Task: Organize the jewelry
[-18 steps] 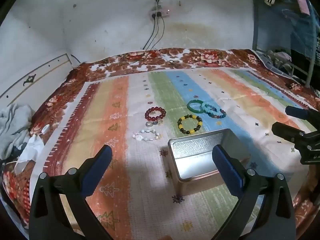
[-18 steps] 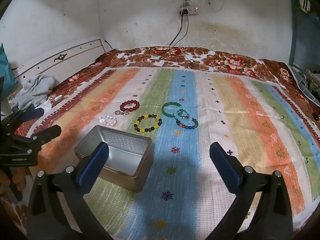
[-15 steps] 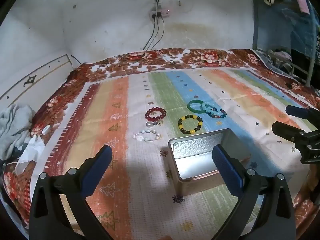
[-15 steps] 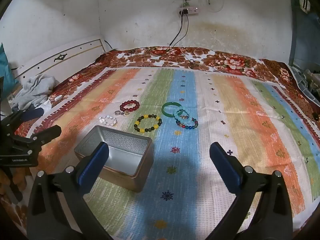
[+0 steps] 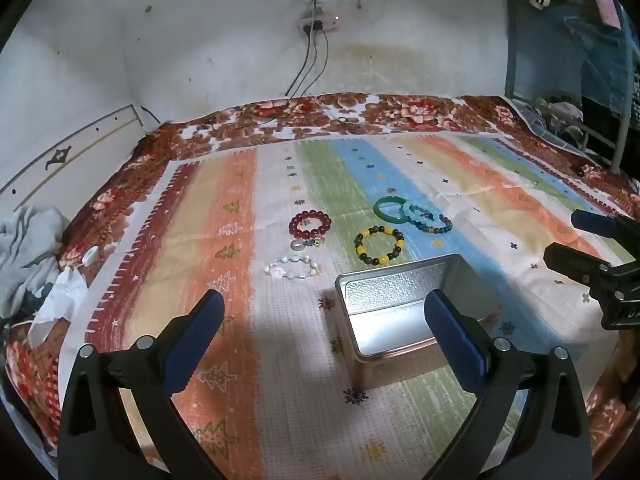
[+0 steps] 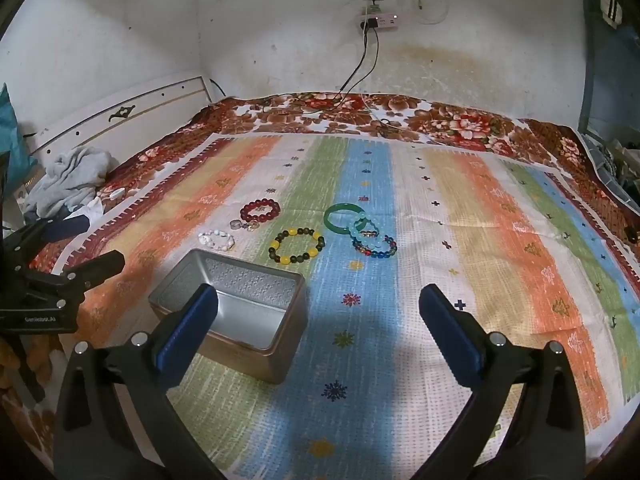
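An open, empty metal tin (image 5: 404, 312) (image 6: 236, 312) stands on the striped bedspread. Beyond it lie several bracelets: a red bead one (image 5: 310, 224) (image 6: 260, 211), a white bead one (image 5: 292, 270) (image 6: 217, 240), a yellow-and-dark bead one (image 5: 379, 245) (image 6: 296, 246), a green bangle (image 5: 390, 207) (image 6: 342, 218) and a blue bead one (image 5: 434, 224) (image 6: 374, 244). My left gripper (image 5: 320, 320) is open and empty, hovering short of the tin. My right gripper (image 6: 318, 316) is open and empty, to the right of the tin.
The bedspread (image 6: 480, 240) covers a bed against a white wall. A grey cloth (image 6: 72, 178) lies at the left edge by the headboard. Cables (image 6: 360, 68) hang from a wall socket. Clothes hang at the far right (image 5: 580, 20).
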`<state>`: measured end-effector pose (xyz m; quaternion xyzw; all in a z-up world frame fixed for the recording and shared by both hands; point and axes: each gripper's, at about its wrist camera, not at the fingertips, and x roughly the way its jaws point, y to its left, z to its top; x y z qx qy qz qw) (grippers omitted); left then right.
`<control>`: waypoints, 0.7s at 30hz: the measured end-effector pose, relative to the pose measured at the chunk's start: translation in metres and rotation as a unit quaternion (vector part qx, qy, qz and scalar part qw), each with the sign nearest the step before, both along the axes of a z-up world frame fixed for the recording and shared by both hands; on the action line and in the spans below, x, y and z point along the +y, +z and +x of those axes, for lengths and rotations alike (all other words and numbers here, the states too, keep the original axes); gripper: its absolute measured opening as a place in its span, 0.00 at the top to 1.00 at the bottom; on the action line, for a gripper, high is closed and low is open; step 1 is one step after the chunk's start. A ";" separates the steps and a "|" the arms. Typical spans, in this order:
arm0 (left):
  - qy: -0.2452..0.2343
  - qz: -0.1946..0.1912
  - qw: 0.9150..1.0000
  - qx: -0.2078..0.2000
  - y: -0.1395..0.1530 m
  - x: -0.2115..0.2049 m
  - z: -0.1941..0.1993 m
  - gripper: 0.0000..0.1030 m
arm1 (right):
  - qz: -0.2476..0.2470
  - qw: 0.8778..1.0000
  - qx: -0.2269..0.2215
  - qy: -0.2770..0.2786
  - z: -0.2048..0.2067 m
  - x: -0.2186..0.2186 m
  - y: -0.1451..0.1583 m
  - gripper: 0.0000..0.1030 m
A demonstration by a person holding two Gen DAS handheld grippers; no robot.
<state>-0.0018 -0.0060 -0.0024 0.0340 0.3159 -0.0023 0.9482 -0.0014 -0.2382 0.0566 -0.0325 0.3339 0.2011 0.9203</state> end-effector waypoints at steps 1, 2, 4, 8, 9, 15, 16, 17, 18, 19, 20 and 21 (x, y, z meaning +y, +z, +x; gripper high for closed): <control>0.000 0.000 1.000 0.001 0.000 0.001 0.001 0.05 | 0.001 1.000 0.000 -0.001 0.000 -0.001 0.000 0.04; 0.002 -0.001 1.000 0.001 -0.001 0.001 0.000 0.05 | 0.001 1.000 0.000 -0.001 0.000 -0.001 0.000 0.04; 0.005 -0.004 1.000 0.002 -0.003 0.003 0.000 0.05 | -0.001 1.000 0.000 0.001 -0.001 0.001 0.000 0.04; 0.011 -0.007 1.000 0.005 -0.005 0.005 0.001 0.05 | -0.001 1.000 0.000 0.001 0.000 0.001 0.001 0.04; 0.012 -0.008 1.000 0.004 -0.005 0.006 0.001 0.05 | -0.001 1.000 0.000 0.001 0.000 0.001 0.001 0.04; 0.013 -0.004 1.000 0.005 -0.003 0.007 0.002 0.05 | -0.001 1.000 0.001 0.001 0.000 0.000 0.003 0.04; 0.013 -0.004 1.000 0.006 -0.002 0.007 0.002 0.05 | -0.002 1.000 0.001 0.002 0.000 0.000 0.003 0.04; 0.013 -0.004 1.000 0.006 -0.002 0.007 0.002 0.05 | -0.002 1.000 0.001 0.002 -0.001 0.000 0.004 0.04; 0.013 -0.003 1.000 0.006 -0.003 0.007 0.002 0.05 | -0.002 1.000 0.001 0.002 -0.001 0.000 0.004 0.04; 0.014 -0.003 1.000 0.006 -0.003 0.007 0.002 0.05 | -0.002 1.000 0.001 0.002 -0.002 -0.001 0.005 0.04; 0.013 -0.003 1.000 0.006 -0.003 0.007 0.002 0.05 | -0.002 1.000 0.001 0.002 -0.002 -0.001 0.005 0.04; 0.014 -0.003 1.000 0.006 -0.003 0.007 0.002 0.05 | -0.002 1.000 0.002 0.001 0.001 0.000 0.000 0.04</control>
